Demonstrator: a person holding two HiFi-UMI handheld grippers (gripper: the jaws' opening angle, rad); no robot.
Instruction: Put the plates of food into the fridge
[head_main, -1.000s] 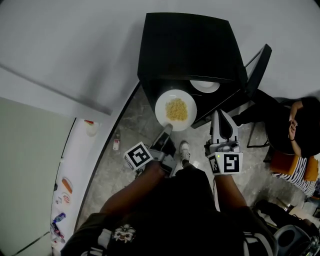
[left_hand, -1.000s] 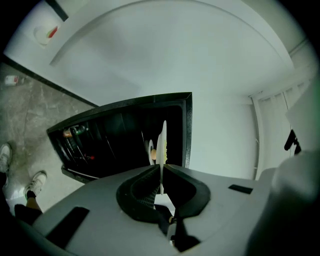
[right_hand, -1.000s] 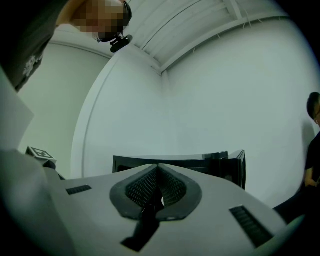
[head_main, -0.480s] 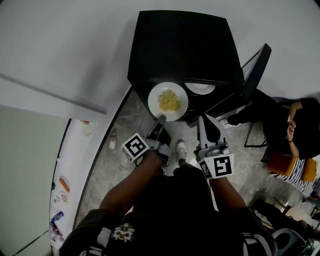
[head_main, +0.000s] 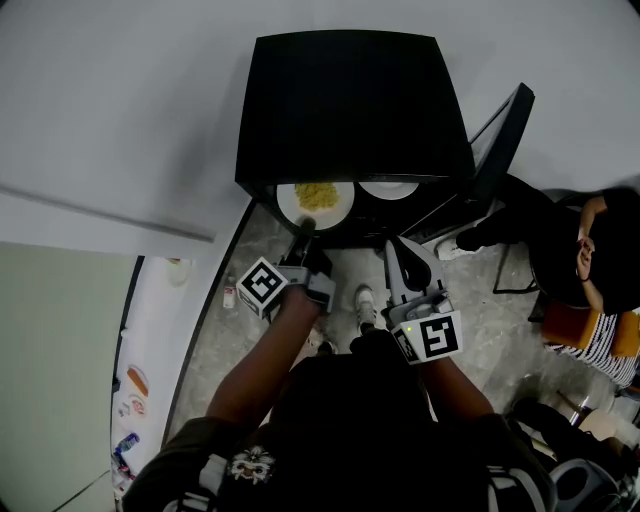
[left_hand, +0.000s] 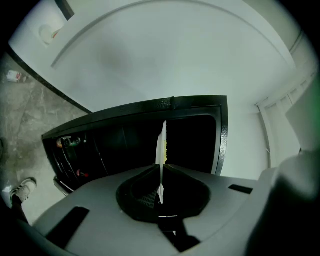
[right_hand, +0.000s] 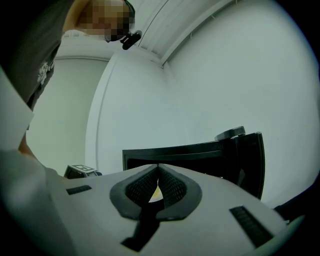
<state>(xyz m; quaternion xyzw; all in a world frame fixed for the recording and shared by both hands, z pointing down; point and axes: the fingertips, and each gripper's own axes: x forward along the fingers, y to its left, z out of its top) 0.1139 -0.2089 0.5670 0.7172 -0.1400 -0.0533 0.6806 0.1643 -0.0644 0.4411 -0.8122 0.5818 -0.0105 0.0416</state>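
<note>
The right gripper (head_main: 392, 246) hangs level in front of the fridge, its jaws pressed together with nothing between them. Beside it, the left gripper (head_main: 305, 229) is clamped on the near rim of a white plate (head_main: 289, 206) of yellow food (head_main: 318, 194). The plate lies partly inside the open black mini fridge (head_main: 350, 100), left of a second white plate (head_main: 388, 188) on the same shelf.

A plain white wall (head_main: 120, 100) fills the upper part of the head view, evenly lit. Below it lies a mottled grey stone floor (head_main: 225, 290). A pale green panel (head_main: 50, 350) stands at the left, and an orange seat (head_main: 565, 325) sits near the right edge
</note>
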